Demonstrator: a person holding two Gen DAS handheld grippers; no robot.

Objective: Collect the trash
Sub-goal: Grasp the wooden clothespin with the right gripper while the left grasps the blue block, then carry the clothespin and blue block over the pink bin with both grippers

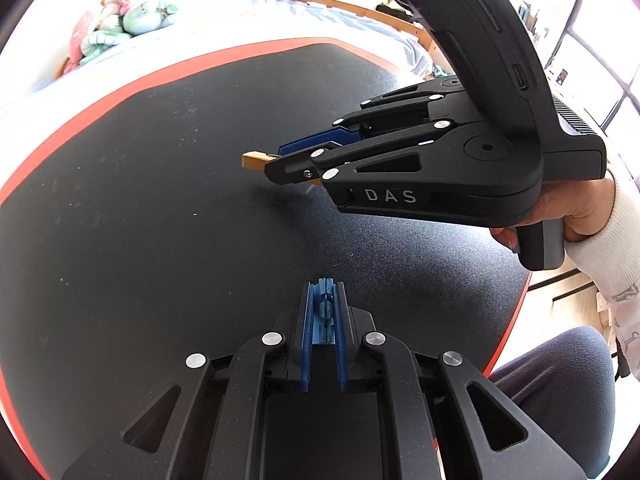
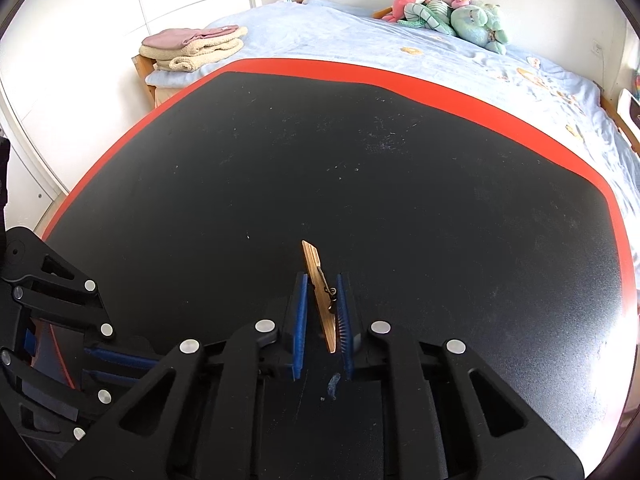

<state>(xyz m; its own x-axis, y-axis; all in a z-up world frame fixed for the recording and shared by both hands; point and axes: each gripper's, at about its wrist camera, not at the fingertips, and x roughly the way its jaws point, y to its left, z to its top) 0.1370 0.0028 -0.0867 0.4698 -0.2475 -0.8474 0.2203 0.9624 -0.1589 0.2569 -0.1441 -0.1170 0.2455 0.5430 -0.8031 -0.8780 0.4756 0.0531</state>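
A wooden clothespin (image 2: 320,292) with a metal spring sits between the blue pads of my right gripper (image 2: 322,280), which is shut on it and holds it above the black table (image 2: 280,160). In the left wrist view the right gripper (image 1: 280,162) hangs over the table's middle with the clothespin's wooden tip (image 1: 253,160) sticking out to the left. My left gripper (image 1: 325,286) is shut, its blue pads pressed together with nothing between them, low over the table's near side. It also shows at the lower left of the right wrist view (image 2: 92,356).
The table has a red border (image 2: 480,100). Behind it stands a bed with a light blue sheet (image 2: 400,48), folded towels (image 2: 196,46) and plush toys (image 2: 448,12). A person's hand (image 1: 568,208) and knee (image 1: 560,380) are at the table's right edge.
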